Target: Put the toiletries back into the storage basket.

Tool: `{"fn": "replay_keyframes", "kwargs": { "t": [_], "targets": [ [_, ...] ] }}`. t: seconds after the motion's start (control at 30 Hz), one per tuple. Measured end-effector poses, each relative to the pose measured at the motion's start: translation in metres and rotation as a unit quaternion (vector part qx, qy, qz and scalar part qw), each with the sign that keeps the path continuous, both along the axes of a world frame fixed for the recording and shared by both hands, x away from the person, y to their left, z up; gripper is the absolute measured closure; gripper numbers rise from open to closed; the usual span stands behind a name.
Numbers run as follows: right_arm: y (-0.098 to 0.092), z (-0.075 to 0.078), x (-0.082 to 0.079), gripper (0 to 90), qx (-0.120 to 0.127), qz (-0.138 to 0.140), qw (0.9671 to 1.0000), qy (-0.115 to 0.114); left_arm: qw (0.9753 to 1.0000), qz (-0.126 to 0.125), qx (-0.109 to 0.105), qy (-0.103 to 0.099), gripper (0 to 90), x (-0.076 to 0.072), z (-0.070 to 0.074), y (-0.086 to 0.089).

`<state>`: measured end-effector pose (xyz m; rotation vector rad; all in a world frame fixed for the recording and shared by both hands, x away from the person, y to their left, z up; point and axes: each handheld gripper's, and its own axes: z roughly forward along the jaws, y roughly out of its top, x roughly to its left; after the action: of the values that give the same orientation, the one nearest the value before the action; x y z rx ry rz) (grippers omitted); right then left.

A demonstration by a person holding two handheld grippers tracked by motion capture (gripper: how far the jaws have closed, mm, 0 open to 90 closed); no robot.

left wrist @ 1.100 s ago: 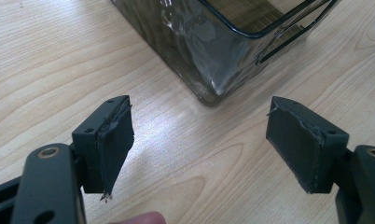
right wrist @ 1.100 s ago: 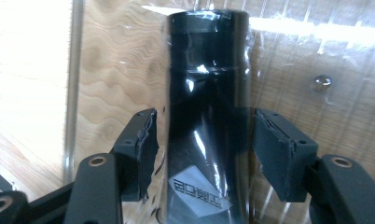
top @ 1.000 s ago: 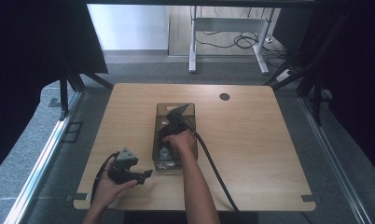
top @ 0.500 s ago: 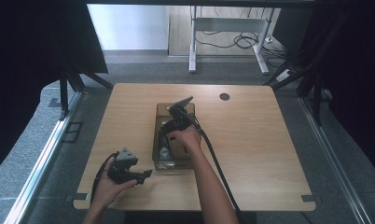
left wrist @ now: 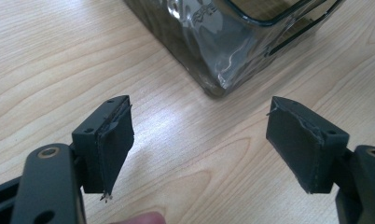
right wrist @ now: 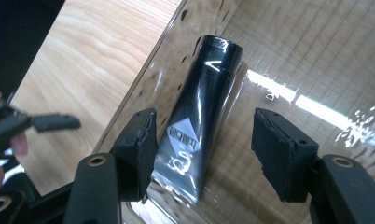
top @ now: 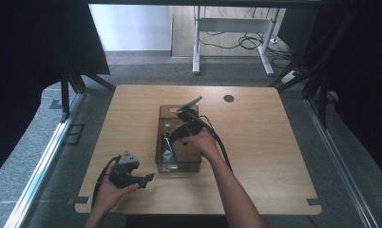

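- Black tube (right wrist: 202, 123) is lying flat on the floor of the clear bin (top: 160, 114), cap end pointing away from the right gripper's camera, crimped end toward it; a white diamond label is showing on its side.
- In the high view the tube (top: 167, 147) is sitting along the bin's left wall, toward the near half.
- Right gripper (right wrist: 204, 154) is hanging over the bin, jaws spread wide and holding nothing; the tube is lying below the gap, closer to the left jaw in the right gripper view, and whether it touches cannot be told.
- In the high view the right gripper (top: 172, 136) is tilting down into the bin from the right hand (top: 198, 140), cable trailing back along the forearm.
- Bin is standing near the middle of the wooden worktop (top: 274, 142), long side running away from the person.
- Left gripper (left wrist: 199, 144) is being held low near the worktop's front left, jaws wide apart and empty, looking at a near corner of the bin (left wrist: 218, 60) just beyond.
- Left hand (top: 110, 187) is cradling the left gripper (top: 148, 179) palm up, well apart from the right one.
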<state>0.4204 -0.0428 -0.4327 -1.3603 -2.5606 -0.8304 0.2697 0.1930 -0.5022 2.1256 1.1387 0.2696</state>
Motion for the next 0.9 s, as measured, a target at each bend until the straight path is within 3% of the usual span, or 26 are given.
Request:
{"fn": "replay_keyframes", "kwargs": {
  "t": [0.07,0.13,0.23,0.43,0.5,0.63,0.9],
  "targets": [
    [-0.003,0.001,-0.003,41.1,0.002,0.007,1.0000,-0.007,1.0000,-0.001,-0.009,0.003,23.5,-0.001,0.001,0.000],
    [-0.013,0.003,-0.011,41.0,0.002,0.027,0.9991,-0.031,0.9998,-0.004,-0.018,0.001,23.5,-0.002,0.003,0.001],
    [-0.021,0.006,-0.019,41.0,0.003,0.037,0.9981,-0.049,0.9999,-0.001,-0.012,-0.002,23.5,-0.003,0.003,0.002],
    [-0.058,0.011,-0.045,40.5,0.019,0.064,0.9914,-0.112,1.0000,0.007,-0.007,0.000,23.5,-0.004,0.001,0.003],
    [-0.073,0.011,-0.054,40.5,0.027,0.064,0.9883,-0.136,1.0000,0.009,-0.005,0.001,23.5,-0.004,0.000,0.003],
    [-0.099,0.009,-0.069,40.6,0.045,0.054,0.9852,-0.156,1.0000,0.006,0.001,0.002,23.5,-0.004,-0.001,0.001],
    [-0.151,-0.007,-0.094,40.7,0.054,0.021,0.9814,-0.183,0.9999,0.014,0.006,0.006,23.3,-0.004,-0.003,0.001]
  ]
}}
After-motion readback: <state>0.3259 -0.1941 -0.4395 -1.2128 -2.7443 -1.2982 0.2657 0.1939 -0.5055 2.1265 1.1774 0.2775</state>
